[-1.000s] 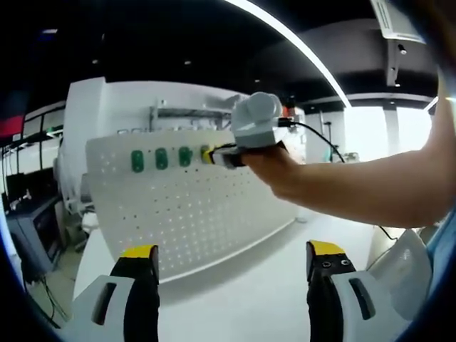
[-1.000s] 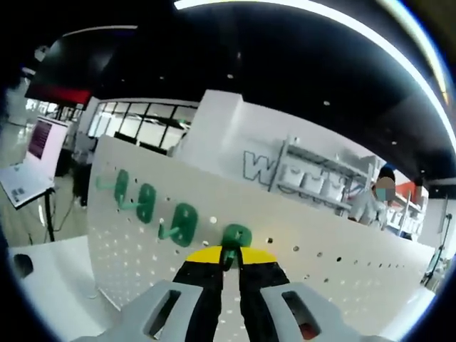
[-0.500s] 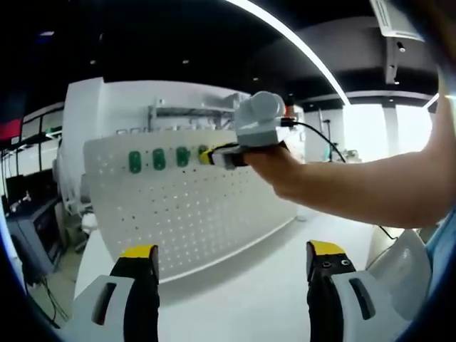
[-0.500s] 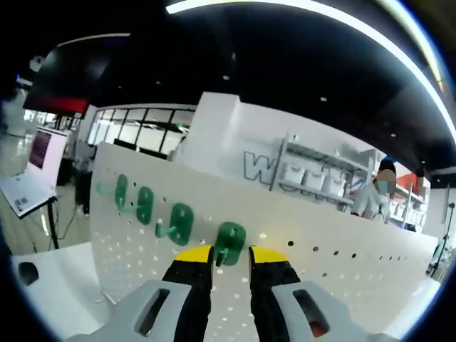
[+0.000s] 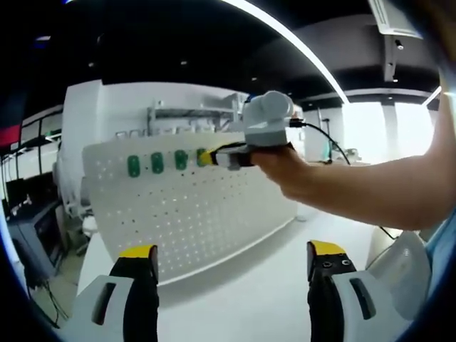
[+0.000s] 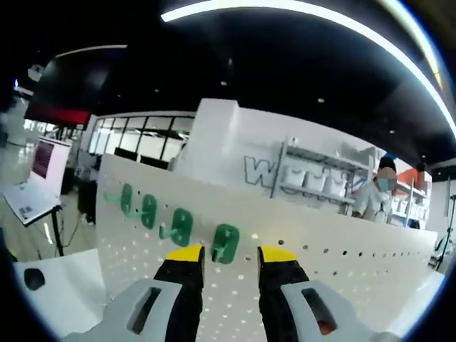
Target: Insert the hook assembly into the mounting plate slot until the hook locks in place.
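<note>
R gripper (image 6: pixel 229 258) jaws apart, nothing between them; tips sit just below the 4th green hook (image 6: pixel 226 243), which hangs on the white pegboard (image 6: pixel 342 285) w/o gripper contact. Three more green hooks (image 6: pixel 179 226) in a row to its left, same height. L gripper (image 5: pixel 226 253) held low over the white table (image 5: pixel 242 299), jaws wide apart, empty.

Step in hand, judged: release/check after seating. Do it well: back straight out along jaw axis, no sideways drag that could lever hook off its holes; confirm plate flush vs board, level w/ neighbours.

Room: open air toward camera; neighbour hook close on left, so avoid drifting that way. Board's top edge just above hook row. L gripper well apart, no clash
</note>
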A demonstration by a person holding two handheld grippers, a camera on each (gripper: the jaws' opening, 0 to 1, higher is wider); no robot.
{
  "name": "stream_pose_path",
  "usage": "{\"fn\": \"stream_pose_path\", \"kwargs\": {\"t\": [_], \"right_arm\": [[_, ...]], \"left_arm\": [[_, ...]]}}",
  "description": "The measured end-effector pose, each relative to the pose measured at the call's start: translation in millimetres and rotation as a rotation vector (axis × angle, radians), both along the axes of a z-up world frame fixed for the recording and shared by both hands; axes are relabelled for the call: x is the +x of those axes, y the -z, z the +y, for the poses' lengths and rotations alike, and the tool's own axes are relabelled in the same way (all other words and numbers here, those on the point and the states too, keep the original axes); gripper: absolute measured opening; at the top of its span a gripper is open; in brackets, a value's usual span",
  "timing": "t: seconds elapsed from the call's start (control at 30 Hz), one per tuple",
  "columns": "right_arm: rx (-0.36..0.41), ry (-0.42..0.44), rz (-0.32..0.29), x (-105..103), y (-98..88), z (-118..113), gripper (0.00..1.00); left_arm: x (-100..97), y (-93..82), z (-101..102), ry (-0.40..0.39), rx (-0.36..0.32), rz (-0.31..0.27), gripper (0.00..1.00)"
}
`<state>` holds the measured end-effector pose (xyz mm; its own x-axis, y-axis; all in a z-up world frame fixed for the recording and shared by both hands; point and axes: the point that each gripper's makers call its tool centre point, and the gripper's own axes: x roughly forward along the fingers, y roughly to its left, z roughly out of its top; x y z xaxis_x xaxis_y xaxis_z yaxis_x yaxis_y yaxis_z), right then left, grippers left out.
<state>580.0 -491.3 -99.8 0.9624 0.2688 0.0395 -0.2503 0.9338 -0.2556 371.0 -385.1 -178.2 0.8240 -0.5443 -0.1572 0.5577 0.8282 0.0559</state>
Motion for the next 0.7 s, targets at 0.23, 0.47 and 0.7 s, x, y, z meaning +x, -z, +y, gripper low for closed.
{"fn": "stream_pose_path", "kwargs": {"t": [0.23,0.47,0.7], "right_arm": [[0.024,-0.006,0.005,-5.4,0.9,-8.3,0.33],[0.043,-0.054,0.009,-14.3,-1.8,-9.2,0.37],[0.080,-0.099,0.033,-22.3,-6.1,-15.6,0.42]], "left_arm": [[-1.4,-1.7,-0.8,-0.004,0.003,-0.004,0.88],[-2.4,-4.4,-3.6,-0.006,0.009,-0.007,0.88],[-2.3,-8.6,-5.3,-0.011,0.009,-0.014,0.89]]}}
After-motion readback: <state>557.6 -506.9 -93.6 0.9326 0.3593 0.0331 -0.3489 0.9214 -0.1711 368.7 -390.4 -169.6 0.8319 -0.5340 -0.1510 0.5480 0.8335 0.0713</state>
